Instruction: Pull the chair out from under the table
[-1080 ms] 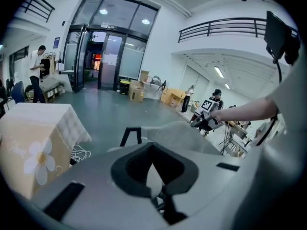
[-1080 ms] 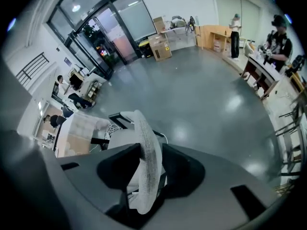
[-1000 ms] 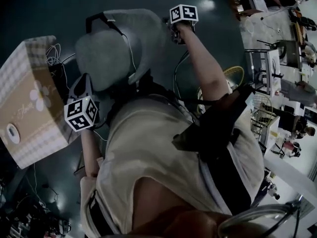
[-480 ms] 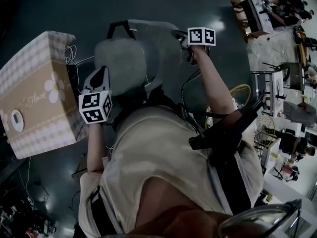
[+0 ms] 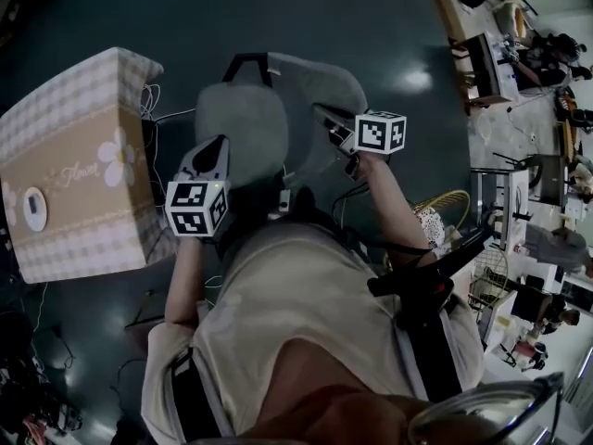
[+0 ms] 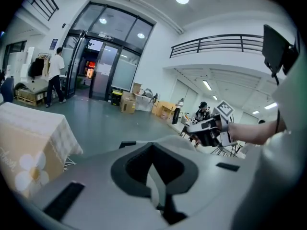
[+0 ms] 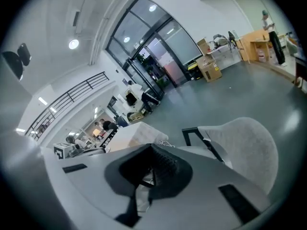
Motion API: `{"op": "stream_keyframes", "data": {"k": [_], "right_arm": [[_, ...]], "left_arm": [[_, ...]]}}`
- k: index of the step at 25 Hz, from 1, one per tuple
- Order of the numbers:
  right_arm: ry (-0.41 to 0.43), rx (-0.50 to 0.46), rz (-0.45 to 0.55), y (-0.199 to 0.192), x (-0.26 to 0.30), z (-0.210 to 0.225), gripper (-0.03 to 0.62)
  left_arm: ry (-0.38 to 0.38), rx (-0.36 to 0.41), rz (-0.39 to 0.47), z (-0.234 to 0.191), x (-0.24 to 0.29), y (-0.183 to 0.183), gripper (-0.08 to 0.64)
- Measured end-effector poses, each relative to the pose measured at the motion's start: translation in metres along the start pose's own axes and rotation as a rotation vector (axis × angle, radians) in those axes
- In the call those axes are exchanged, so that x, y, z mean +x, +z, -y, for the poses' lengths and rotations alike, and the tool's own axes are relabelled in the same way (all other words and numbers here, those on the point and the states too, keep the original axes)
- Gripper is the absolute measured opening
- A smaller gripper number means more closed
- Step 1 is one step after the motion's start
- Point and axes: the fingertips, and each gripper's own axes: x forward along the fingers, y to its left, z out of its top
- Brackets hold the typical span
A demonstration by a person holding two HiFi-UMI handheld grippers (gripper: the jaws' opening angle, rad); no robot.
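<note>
We count one grey chair [image 5: 246,123], one cloth-covered table [image 5: 79,165] and two claws. The chair stands on the dark floor [image 5: 120,12] just right of the table, out from under it. Our left claw [image 5: 215,148] hovers at the seat's near edge, clenched on nothing. Our right claw [image 5: 332,120], also clenched and empty, sits by the backrest. Open floor lies beyond the chair and to its right.

Warehouse-like lab hall: mezzanine railing [image 6: 216,43], cartons [image 6: 127,103]
</note>
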Motion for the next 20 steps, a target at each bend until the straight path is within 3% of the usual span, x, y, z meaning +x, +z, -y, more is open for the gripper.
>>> {"op": "stream_keyframes", "data": {"k": [3,8,13,20], "right_arm": [[0.102,-0.007,0.046,-0.005,-0.011,-0.029,0.011],[0.218,-0.006,0.088,-0.025,-0.050,-0.054,0.011],[0.257,0.056,0.159,-0.051,-0.119,-0.037,0.011],[0.212,0.071,0.262,-0.077,-0.236,0.008,0.011]], "left_arm": [[-0.016,-0.018,-0.003,0.017,0.000,0.000,0.008],[-0.052,0.036,-0.011,0.073,0.016,0.005,0.008],[-0.090,0.106,-0.030,0.145,0.031,0.007,0.008],[-0.137,0.183,-0.046,0.251,0.040,-0.002,0.008]]}}
